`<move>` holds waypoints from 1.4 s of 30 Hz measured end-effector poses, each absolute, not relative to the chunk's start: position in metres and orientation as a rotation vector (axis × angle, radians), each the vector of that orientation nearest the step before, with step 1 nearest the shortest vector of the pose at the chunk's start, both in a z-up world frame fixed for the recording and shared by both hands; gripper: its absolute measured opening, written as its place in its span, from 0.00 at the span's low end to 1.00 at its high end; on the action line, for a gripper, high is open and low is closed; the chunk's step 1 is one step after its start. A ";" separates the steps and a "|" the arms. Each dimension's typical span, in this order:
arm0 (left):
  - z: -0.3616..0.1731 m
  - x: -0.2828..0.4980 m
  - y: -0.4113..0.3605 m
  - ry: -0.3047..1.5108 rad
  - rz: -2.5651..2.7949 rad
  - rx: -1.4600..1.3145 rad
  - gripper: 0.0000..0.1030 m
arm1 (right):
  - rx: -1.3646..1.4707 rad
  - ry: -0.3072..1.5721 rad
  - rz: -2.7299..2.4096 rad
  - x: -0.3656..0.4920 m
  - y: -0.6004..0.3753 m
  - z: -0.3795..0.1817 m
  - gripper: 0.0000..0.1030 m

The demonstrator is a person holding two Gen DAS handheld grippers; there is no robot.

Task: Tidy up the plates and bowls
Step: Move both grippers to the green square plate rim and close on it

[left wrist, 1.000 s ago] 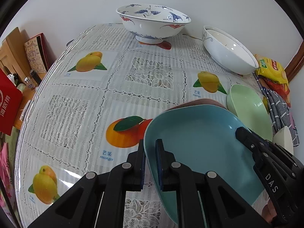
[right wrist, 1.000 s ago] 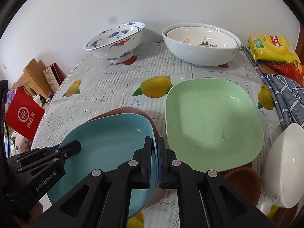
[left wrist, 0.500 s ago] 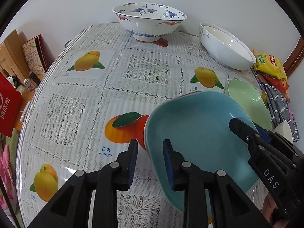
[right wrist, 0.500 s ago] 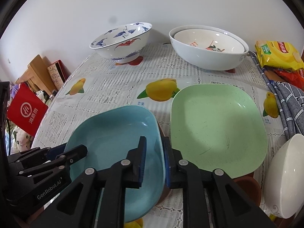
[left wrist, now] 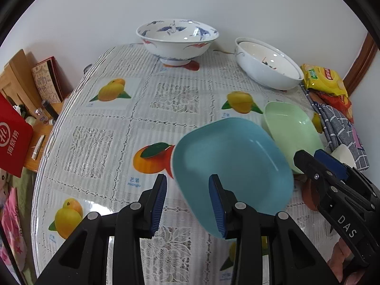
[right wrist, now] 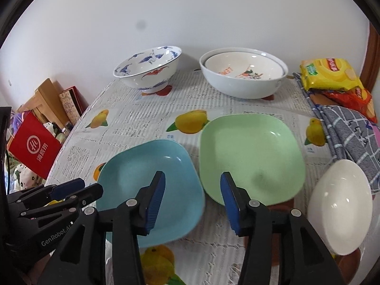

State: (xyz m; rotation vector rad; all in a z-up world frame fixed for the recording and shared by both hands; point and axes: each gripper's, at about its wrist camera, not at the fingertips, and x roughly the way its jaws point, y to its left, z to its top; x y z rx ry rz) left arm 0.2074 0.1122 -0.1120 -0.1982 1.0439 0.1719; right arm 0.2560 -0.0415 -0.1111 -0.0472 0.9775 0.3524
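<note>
Blue plate (right wrist: 152, 190) laid on the table (left wrist: 99, 128) just beside the green plate (right wrist: 251, 156), straddled but not gripped by the left gripper (left wrist: 187, 204) and right gripper (right wrist: 192, 199), both spread wide, patterned bowl (left wrist: 177, 40) set behind.

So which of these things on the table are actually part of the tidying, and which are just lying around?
Part of the job:
blue plate
green plate
crane-pattern bowl
nested white bowls
tilted white bowl

Just lying about:
yellow snack bag
checked cloth
red packet
</note>
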 end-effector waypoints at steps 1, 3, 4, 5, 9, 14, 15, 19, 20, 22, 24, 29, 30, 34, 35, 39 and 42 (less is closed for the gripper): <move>-0.109 0.207 0.109 1.039 0.165 -0.194 0.34 | -0.043 0.976 0.339 0.254 -0.048 -0.108 0.47; -0.102 0.207 0.099 1.025 0.148 -0.179 0.34 | -0.038 0.970 0.311 0.251 -0.061 -0.103 0.47; -0.100 0.207 0.094 1.019 0.143 -0.175 0.34 | -0.034 0.964 0.294 0.249 -0.068 -0.099 0.47; -0.096 0.207 0.088 1.012 0.132 -0.170 0.34 | -0.031 0.959 0.278 0.247 -0.077 -0.095 0.47; -0.084 0.208 0.066 0.985 0.103 -0.140 0.34 | -0.056 0.921 0.189 0.243 -0.103 -0.083 0.47; -0.075 0.213 0.046 0.966 0.082 -0.113 0.34 | -0.030 0.934 0.156 0.244 -0.131 -0.075 0.47; -0.073 0.214 0.042 0.960 0.078 -0.110 0.34 | -0.029 0.939 0.149 0.244 -0.136 -0.073 0.47; -0.070 0.221 0.034 0.951 0.089 -0.101 0.34 | -0.043 0.941 0.152 0.248 -0.147 -0.067 0.47; -0.070 0.223 0.033 0.952 0.093 -0.100 0.34 | -0.037 0.941 0.157 0.249 -0.149 -0.066 0.47; -0.070 0.227 0.032 0.954 0.091 -0.104 0.34 | -0.016 0.948 0.175 0.254 -0.152 -0.065 0.47; -0.071 0.233 0.029 0.958 0.079 -0.100 0.34 | -0.006 0.951 0.185 0.259 -0.153 -0.066 0.47; -0.078 0.251 0.027 0.983 0.092 -0.093 0.37 | -0.017 0.948 0.186 0.278 -0.152 -0.072 0.47; -0.080 0.255 0.026 0.989 0.093 -0.091 0.41 | -0.014 0.948 0.188 0.282 -0.152 -0.074 0.47; -0.087 0.270 0.024 1.001 0.096 -0.083 0.42 | -0.014 0.969 0.198 0.302 -0.150 -0.084 0.47; -0.089 0.274 0.023 1.003 0.096 -0.082 0.42 | -0.019 0.974 0.199 0.306 -0.150 -0.087 0.47; -0.099 0.291 0.023 1.027 0.086 -0.088 0.43 | -0.037 1.003 0.216 0.323 -0.144 -0.101 0.46; -0.108 0.302 0.021 1.040 0.073 -0.090 0.43 | -0.048 1.024 0.237 0.332 -0.136 -0.110 0.46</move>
